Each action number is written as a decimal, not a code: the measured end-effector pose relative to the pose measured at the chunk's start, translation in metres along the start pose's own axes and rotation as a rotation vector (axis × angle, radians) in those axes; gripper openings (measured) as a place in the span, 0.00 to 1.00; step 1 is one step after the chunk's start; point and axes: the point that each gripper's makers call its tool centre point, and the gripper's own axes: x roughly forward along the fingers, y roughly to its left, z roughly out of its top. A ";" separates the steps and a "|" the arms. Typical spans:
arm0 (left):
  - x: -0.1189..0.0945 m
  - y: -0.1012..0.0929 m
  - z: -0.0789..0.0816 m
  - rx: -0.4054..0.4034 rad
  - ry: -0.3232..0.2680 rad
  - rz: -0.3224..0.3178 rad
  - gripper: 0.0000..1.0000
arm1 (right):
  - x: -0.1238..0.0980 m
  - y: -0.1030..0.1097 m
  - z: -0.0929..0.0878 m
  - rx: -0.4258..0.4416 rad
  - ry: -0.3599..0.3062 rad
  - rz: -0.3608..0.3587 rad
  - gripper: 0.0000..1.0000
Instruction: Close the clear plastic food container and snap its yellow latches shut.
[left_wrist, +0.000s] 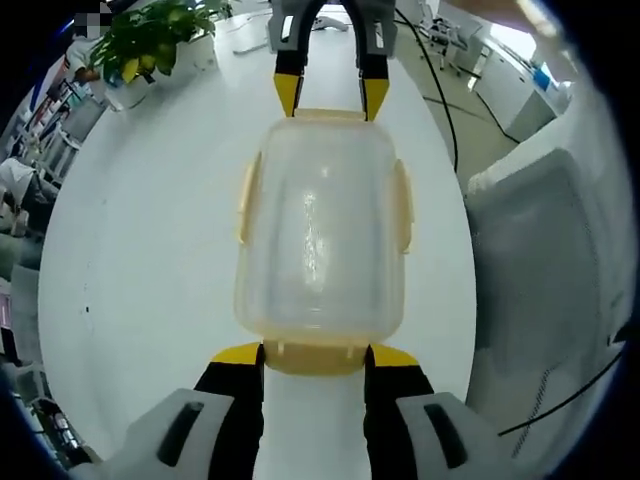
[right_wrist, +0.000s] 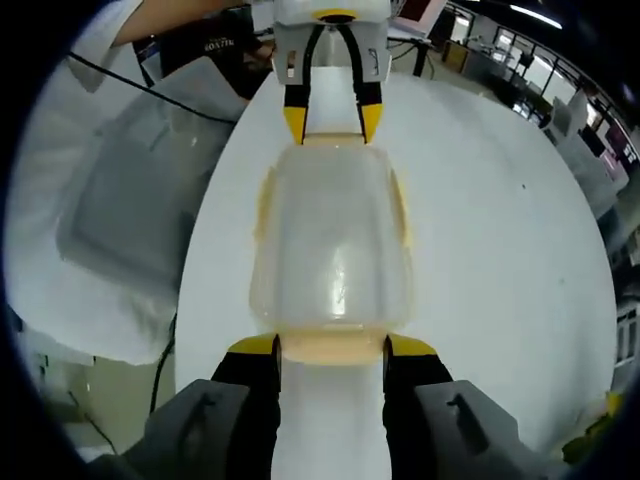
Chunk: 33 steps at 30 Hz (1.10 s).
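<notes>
Clear plastic, the food container (left_wrist: 322, 230) sat lid-on in the middle of the white desk (left_wrist: 150, 250), yellow latches (left_wrist: 247, 197) along its sides. We had the left gripper (left_wrist: 314, 352) and right gripper (right_wrist: 331, 345) spread wide at opposite ends, jaws flanking each end latch. Whether the latches were snapped we could not tell.

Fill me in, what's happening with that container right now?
A person holds a gripper at each end of the clear plastic food container on the white table. The left gripper brackets the near yellow latch, the right gripper the opposite one. The lid is on; the side latches look flared out.
</notes>
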 end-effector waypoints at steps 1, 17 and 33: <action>0.000 -0.001 0.001 0.000 0.005 -0.003 0.32 | 0.000 0.000 -0.001 -0.002 -0.001 0.004 0.36; 0.002 -0.001 0.006 -0.010 0.022 0.000 0.32 | 0.001 -0.002 -0.008 -0.018 0.000 0.024 0.36; -0.003 -0.003 -0.006 0.012 0.060 -0.003 0.32 | 0.006 0.006 0.005 -0.001 -0.010 0.022 0.36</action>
